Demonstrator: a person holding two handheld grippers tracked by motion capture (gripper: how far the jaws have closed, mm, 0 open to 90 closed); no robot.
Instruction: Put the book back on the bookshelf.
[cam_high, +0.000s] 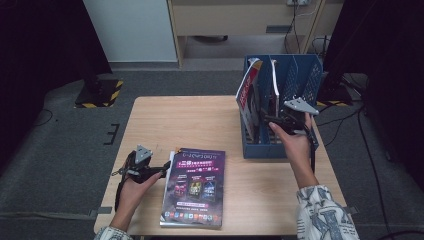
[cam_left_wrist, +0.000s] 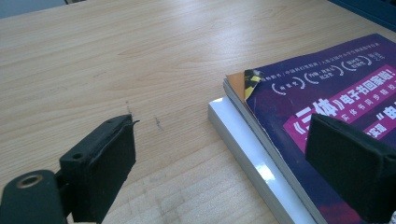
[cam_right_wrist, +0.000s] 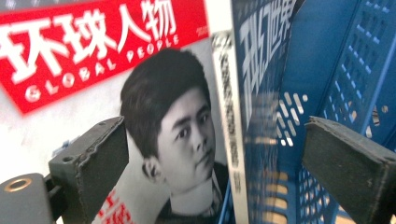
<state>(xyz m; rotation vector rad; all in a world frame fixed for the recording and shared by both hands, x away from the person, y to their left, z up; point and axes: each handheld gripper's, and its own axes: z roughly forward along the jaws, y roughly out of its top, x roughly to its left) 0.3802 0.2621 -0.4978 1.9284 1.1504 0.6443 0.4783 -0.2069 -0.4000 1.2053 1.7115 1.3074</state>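
My right gripper (cam_high: 272, 121) is at the blue rack (cam_high: 305, 75), jaws spread wide, nothing between the pads. In the right gripper view the jaws stand each side of a blue book (cam_right_wrist: 259, 70) that is upright in the rack; the pads do not touch it. A red magazine (cam_right_wrist: 93, 56) leans at 9 o'clock of the book. I judge the book is placed already and this hand is free.

My left gripper (cam_high: 162, 169) is low on the table (cam_high: 190, 120), jaws also spread and holding nothing. The stack (cam_high: 194, 186) is just beside it, at 3 o'clock in the high view. In the left gripper view one pad (cam_left_wrist: 348, 163) is over the purple cover (cam_left_wrist: 336, 93) and the other is over bare wood, so the stack's left edge is between the jaws but I cannot tell if a pad touches it.

Key relation for next move: the stack's long axis goes 12 to 6 o'clock in the high view, parallel to my left forearm. The left gripper is much nearer; the right is well apart, up at approx. 1 o'clock from the stack. So I think the left should pinch the top mag. at its left edge, and the right waits near the rack.
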